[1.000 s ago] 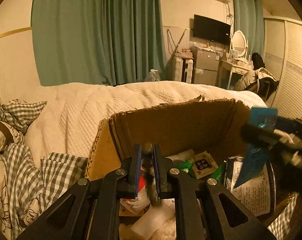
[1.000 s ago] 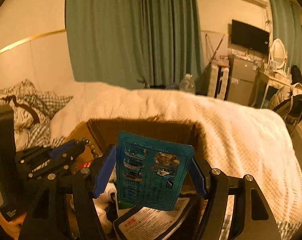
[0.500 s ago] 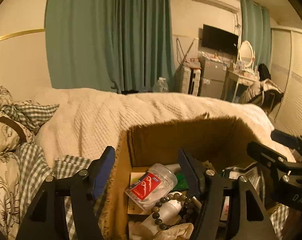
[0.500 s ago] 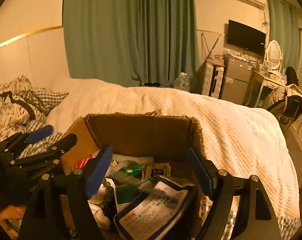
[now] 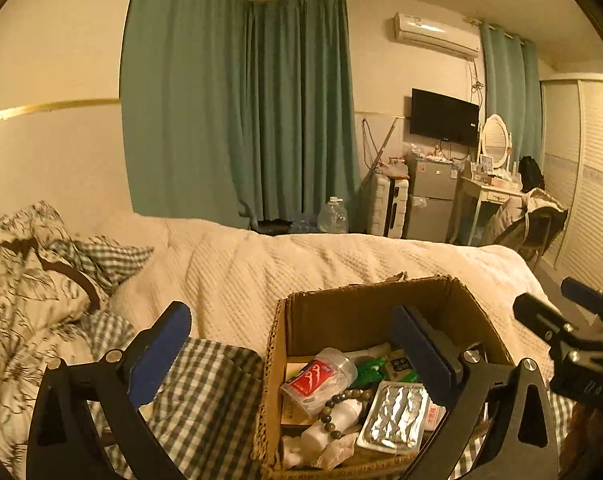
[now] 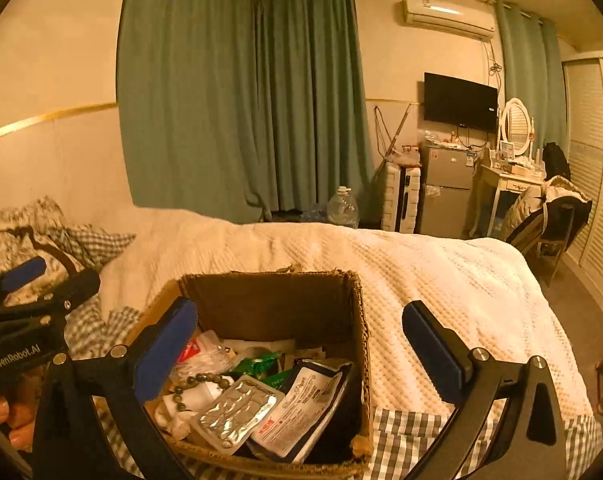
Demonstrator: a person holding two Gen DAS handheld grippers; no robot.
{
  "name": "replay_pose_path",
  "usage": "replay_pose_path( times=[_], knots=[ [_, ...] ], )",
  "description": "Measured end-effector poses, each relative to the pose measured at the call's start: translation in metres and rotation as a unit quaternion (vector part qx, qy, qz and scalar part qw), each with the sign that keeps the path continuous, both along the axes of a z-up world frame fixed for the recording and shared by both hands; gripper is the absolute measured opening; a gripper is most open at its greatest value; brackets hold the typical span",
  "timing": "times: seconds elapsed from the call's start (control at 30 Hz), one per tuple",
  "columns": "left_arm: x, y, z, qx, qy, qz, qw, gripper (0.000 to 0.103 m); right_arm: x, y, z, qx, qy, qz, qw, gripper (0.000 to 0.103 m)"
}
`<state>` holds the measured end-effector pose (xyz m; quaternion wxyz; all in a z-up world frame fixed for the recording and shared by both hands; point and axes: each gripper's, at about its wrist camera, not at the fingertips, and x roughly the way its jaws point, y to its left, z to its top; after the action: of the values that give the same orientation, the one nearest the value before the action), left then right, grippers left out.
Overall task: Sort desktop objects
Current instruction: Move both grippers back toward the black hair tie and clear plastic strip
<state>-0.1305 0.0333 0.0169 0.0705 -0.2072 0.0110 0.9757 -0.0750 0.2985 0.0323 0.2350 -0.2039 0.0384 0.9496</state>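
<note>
Sitting on the bed's checked cloth (image 5: 205, 384), the cardboard box (image 5: 365, 312) is being used as the drop spot, so everything sorted ends up piled inside it.

On the left, the left gripper (image 5: 289, 352) is held above the box's near-left corner, jaws opening wide with nothing between them. A second ago those jaws were pinched nearly together down inside the box; now the bead bracelet (image 5: 341, 396) is seen draped over the clear tub (image 5: 321, 376) with the red label, so it looks like that was the release.

On the right, the right gripper (image 6: 301, 348) is also held over the box, jaws opening and empty. A second ago a teal blister card was clamped there; now a pill sheet (image 6: 237, 408) lies foil side up against the white pouch (image 6: 305, 404), probably the same card. Both grippers have been lifted up and back, presumably to clear the box for the next pick.
</note>
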Motion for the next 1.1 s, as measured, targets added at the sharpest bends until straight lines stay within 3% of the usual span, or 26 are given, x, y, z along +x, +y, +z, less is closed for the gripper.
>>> replay_pose_path(
  times=[0.4, 0.83, 1.1],
  knots=[
    [0.037, -0.010, 0.001, -0.041, -0.015, 0.009, 0.9990, 0.103, 0.035, -0.019, 0.022, 0.006, 0.011, -0.020, 1.000, 0.103],
    [0.063, -0.025, -0.007, -0.030, -0.052, -0.005, 0.9982, 0.103, 0.063, -0.056, 0.006, 0.014, -0.057, -0.015, 0.998, 0.103],
    [0.076, -0.030, -0.054, -0.036, -0.111, -0.006, 0.9931, 0.103, 0.065, -0.059, -0.011, -0.008, -0.103, -0.008, 0.995, 0.103]
  ],
)
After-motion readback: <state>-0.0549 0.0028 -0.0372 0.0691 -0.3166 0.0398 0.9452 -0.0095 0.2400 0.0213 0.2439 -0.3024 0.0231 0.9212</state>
